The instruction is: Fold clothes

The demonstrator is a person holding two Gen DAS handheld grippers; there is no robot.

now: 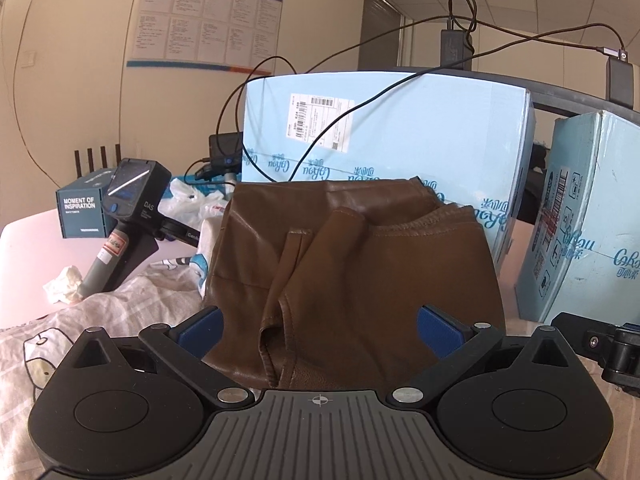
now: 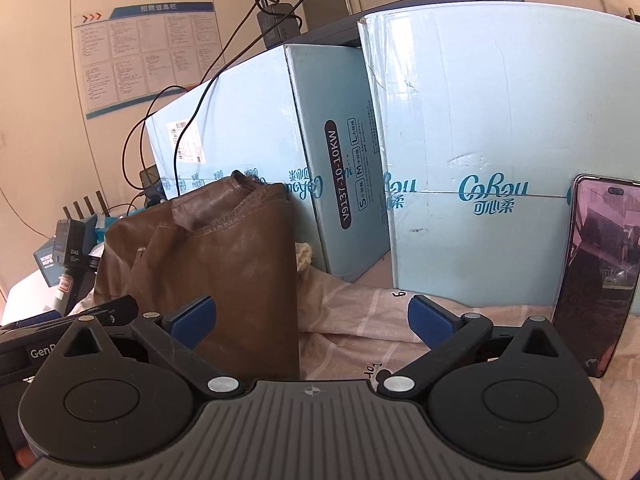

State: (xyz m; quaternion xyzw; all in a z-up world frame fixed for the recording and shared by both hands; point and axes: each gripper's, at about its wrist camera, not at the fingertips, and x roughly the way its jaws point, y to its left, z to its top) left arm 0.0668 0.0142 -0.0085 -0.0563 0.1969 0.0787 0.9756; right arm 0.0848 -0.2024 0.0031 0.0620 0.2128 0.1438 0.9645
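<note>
A brown leather-like garment (image 1: 352, 264) lies folded in a thick pile on the pale checked sheet (image 1: 100, 320). My left gripper (image 1: 320, 330) is open, its blue pads on either side of the pile's near edge, holding nothing. The garment also shows in the right wrist view (image 2: 224, 264), at the left. My right gripper (image 2: 310, 318) is open and empty; its left pad is at the garment's right edge, its right pad over the checked sheet (image 2: 360, 320).
Light blue cartons (image 1: 400, 132) (image 2: 500, 160) stand close behind the garment. A phone (image 2: 596, 276) leans against the right carton. A handheld device (image 1: 128, 216), a small blue box (image 1: 82, 210), a crumpled tissue (image 1: 64, 286) and cables lie at the left.
</note>
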